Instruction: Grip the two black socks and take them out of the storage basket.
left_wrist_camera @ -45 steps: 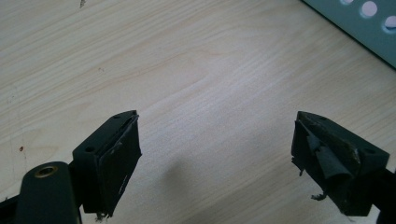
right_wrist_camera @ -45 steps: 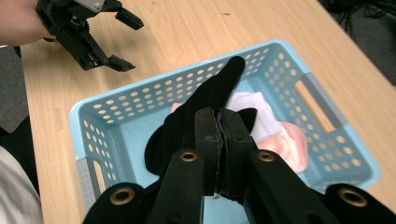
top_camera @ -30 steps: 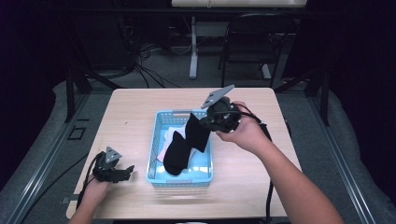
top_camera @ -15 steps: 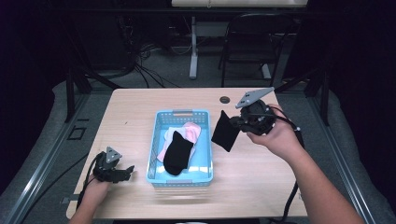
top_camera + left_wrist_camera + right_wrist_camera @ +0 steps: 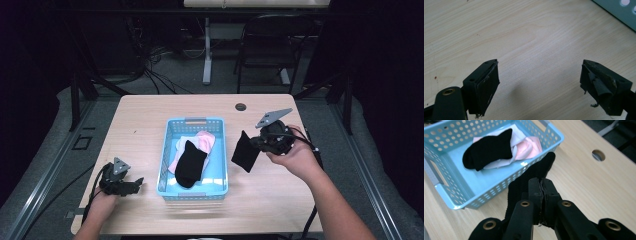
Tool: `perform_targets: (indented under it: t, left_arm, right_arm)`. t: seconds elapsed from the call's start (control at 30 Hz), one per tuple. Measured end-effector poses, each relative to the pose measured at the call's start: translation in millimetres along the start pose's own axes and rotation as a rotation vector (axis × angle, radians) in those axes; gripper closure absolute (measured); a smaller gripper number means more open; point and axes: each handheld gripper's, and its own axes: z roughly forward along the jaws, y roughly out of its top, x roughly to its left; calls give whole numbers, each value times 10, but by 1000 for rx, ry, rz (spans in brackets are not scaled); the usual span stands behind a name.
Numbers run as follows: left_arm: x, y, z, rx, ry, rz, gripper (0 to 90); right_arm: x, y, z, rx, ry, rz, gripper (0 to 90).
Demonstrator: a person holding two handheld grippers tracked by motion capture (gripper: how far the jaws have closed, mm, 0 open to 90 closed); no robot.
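Note:
My right gripper (image 5: 256,143) is shut on a black sock (image 5: 245,152), which hangs over the wooden table (image 5: 150,115) just right of the light blue basket (image 5: 196,122). In the right gripper view the jaws are pressed together on that black sock (image 5: 529,178), with the basket (image 5: 544,135) behind it. Inside the basket lie another black sock (image 5: 190,162), a pink sock (image 5: 206,140) and a white one (image 5: 181,144). My left gripper (image 5: 137,182) rests near the table's front left edge, open, with bare wood between its fingers (image 5: 485,87).
A round cable hole (image 5: 241,106) sits in the tabletop behind the right hand. Beyond the table stand a dark chair (image 5: 265,45) and floor cables (image 5: 150,70). Bare wood lies left and right of the basket.
The right gripper carried the black sock out of the basket, to the right and lower, over the table. The left gripper stayed put.

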Motion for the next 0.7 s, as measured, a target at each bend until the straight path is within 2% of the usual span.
perform_targets:
  t: [0.1, 0.13, 0.23, 0.3, 0.4, 0.43, 0.47, 0.7]
  left_arm:
    - [1, 1, 0, 2, -1, 1, 155]
    - [2, 0, -1, 0, 0, 1, 155]
    - [3, -1, -3, 1, 0, 0, 155]
    - [0, -3, 3, 3, 0, -2, 155]
    - [-1, -2, 6, 4, 1, 1, 155]
    - [-1, -2, 6, 4, 1, 1, 155]
    - [-2, -2, 5, 5, 2, 2, 156]
    - [-5, -4, 10, 6, 4, 0, 155]
  right_arm:
    - [-44, -75, 72, 20, 6, 15, 872]
    - [-112, -197, 197, 44, 5, 50, 871]
    - [-209, -393, 362, 95, -15, 88, 871]
    - [-258, -502, 428, 101, -27, 119, 871]
    - [-344, -647, 467, 113, -52, 155, 871]
    - [-344, -647, 467, 113, -52, 155, 871]
    - [-399, -733, 470, 118, -66, 182, 871]
    - [-527, -906, 433, 152, -90, 241, 869]
